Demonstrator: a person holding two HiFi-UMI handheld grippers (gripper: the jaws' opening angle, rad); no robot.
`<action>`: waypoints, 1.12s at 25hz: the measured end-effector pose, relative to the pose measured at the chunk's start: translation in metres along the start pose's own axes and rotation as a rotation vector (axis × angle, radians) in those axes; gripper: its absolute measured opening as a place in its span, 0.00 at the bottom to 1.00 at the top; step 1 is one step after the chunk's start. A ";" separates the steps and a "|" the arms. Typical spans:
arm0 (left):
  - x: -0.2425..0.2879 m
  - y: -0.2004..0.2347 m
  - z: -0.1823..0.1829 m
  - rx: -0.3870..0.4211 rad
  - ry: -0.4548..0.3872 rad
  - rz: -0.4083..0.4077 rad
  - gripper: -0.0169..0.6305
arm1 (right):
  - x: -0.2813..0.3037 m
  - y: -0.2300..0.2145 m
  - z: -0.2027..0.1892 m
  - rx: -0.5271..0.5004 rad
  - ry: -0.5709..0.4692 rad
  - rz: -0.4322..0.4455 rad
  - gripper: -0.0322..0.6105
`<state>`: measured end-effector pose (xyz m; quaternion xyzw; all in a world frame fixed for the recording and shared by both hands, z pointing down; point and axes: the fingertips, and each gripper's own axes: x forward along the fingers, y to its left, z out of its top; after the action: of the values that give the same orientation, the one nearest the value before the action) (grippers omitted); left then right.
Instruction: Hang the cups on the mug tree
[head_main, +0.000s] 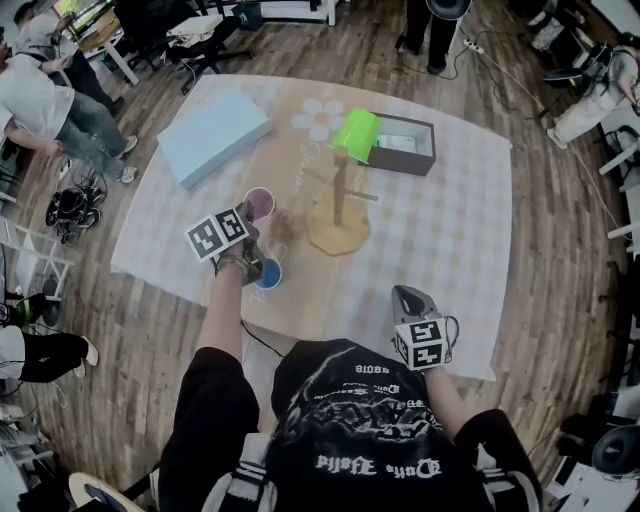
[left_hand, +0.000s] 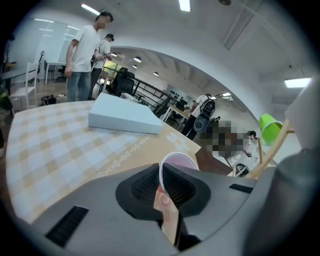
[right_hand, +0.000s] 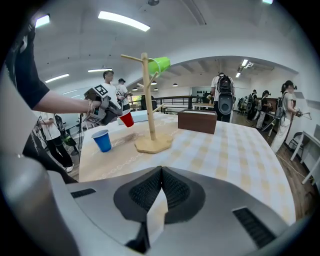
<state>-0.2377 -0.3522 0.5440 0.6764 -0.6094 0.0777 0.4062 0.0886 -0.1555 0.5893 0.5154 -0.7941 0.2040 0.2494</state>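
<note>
The red cup (left_hand: 178, 161) was gripped by its rim in the left tongs (left_hand: 161, 186), clear of the table (head_main: 440, 220), near the tree (head_main: 339, 205). The right tongs (right_hand: 160, 182) were held shut, empty. A green cup (head_main: 355, 132) was seen hung on the tree, a blue cup (head_main: 268, 274) on the table.

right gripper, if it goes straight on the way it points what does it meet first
Most likely the checked tablecloth just ahead: the right gripper tilts down at it, with the mug tree base left of that line. Depth is unclear.
</note>
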 end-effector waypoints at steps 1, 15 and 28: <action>-0.003 -0.006 0.004 0.035 -0.014 0.002 0.09 | 0.000 0.000 0.000 0.000 0.000 0.000 0.06; -0.051 -0.104 0.054 0.374 -0.263 -0.009 0.09 | -0.004 0.000 -0.004 -0.008 -0.012 0.018 0.06; -0.062 -0.146 0.055 0.672 -0.365 0.080 0.09 | -0.014 -0.003 -0.008 0.000 -0.016 0.019 0.06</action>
<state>-0.1442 -0.3510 0.4042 0.7502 -0.6382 0.1674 0.0435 0.0977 -0.1420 0.5876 0.5092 -0.8010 0.2022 0.2412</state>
